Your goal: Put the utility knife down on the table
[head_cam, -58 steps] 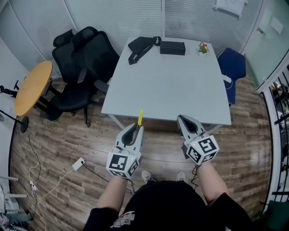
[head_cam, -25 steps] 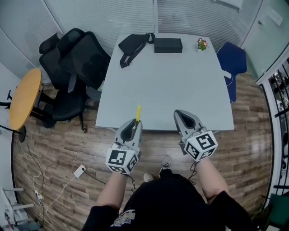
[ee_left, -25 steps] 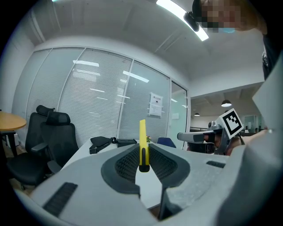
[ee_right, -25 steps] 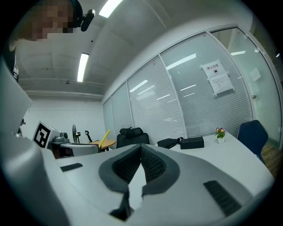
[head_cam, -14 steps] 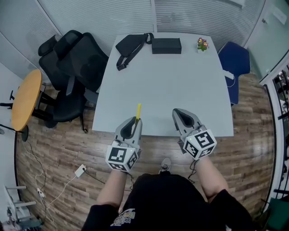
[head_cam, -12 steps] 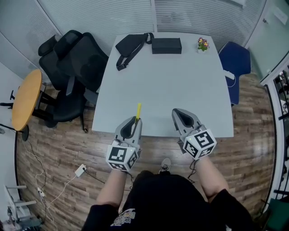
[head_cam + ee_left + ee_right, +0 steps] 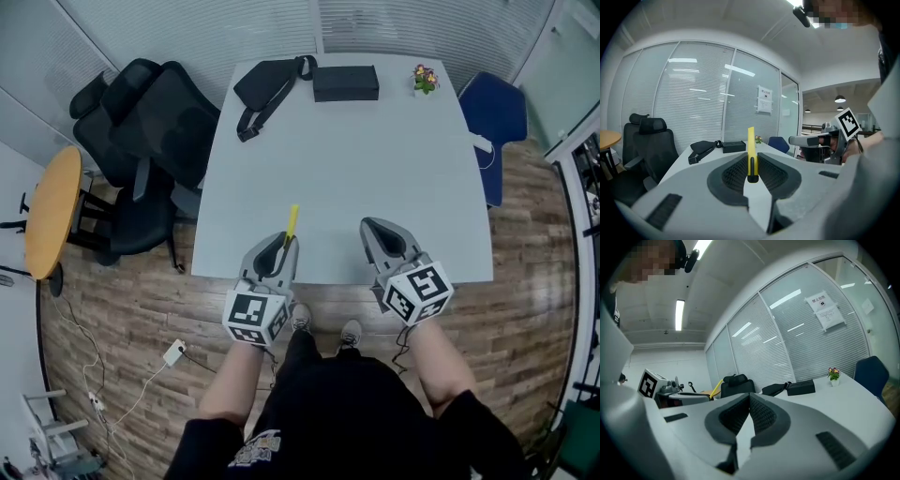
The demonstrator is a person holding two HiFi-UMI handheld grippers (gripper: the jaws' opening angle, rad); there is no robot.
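Both grippers have moved fwd since the earlier frame; tips now over the near edge of the table [image 7: 356, 169].
- Your L gripper [image 7: 281, 249]: approx. level, jaws clamped on 1 yellow utility knife [image 7: 292, 222], which points to the far side over the table's near edge.
- Your R gripper [image 7: 373, 228]: approx. level, jaws pressed together, empty.
- Far edge: 1 black bag [image 7: 267, 86], 1 black box [image 7: 346, 82], 1 flower pot [image 7: 425, 79].
- Left: 2 black chairs [image 7: 159, 122].

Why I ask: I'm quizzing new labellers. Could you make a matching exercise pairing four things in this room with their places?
Things:
1 utility knife
2 black box
3 flower pot
4 round wooden table

Places:
a far right corner of the white table
b in the left claw
c beside the black bag
d left of the black chairs, in the head view

Pairs: 1-b, 2-c, 3-a, 4-d.
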